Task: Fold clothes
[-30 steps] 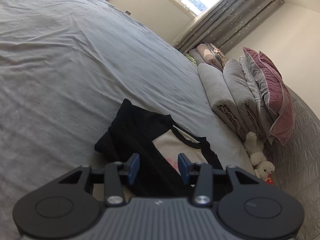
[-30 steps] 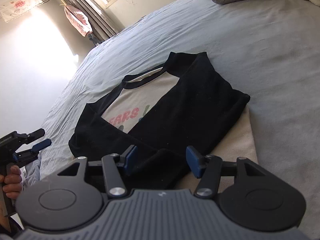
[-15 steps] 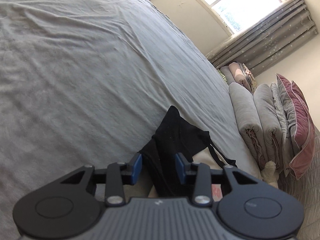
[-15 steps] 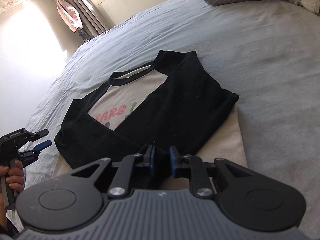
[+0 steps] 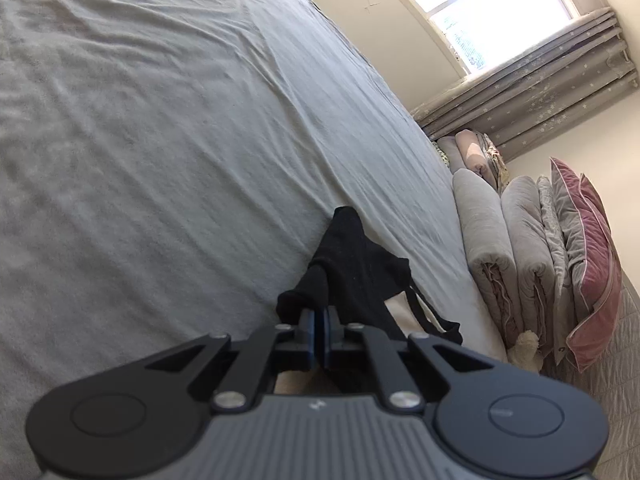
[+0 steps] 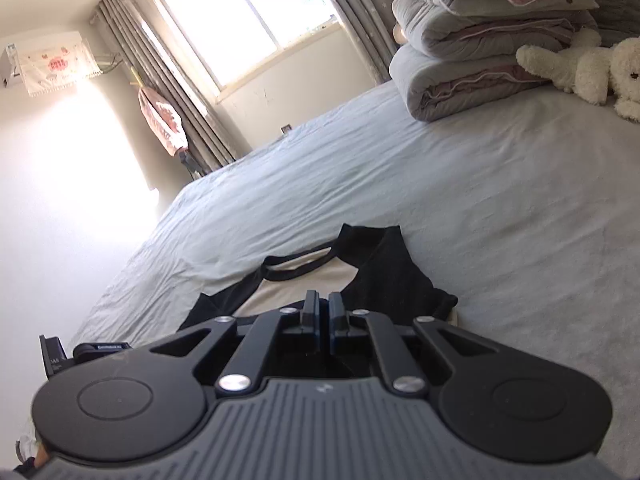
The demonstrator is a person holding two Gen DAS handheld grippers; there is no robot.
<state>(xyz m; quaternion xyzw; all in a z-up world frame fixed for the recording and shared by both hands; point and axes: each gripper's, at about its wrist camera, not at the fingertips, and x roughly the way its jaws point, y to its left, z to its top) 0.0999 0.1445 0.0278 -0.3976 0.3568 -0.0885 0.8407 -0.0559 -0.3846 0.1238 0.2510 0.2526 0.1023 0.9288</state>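
The black-and-cream cotton T-shirt [image 6: 320,276] lies on the grey-sheeted bed [image 6: 500,208], its black sleeves turned in over the cream front. We judge the fold partway done: the lengthwise fold remains. We hold the left claw [image 5: 319,334] pinched on a raised black edge, and the right claw [image 6: 323,314] pressed together at the shirt's near end; cloth between its fingers is hidden. Open sheet surrounds the shirt; stacked grey quilts [image 6: 460,80] sit well apart.

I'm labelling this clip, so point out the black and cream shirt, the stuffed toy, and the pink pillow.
black and cream shirt [image 6: 304,280]: right wrist view, cream chest panel below the collar.
stuffed toy [image 6: 580,72]: right wrist view, its fluffy white body.
pink pillow [image 5: 592,256]: left wrist view, middle of its pink face.
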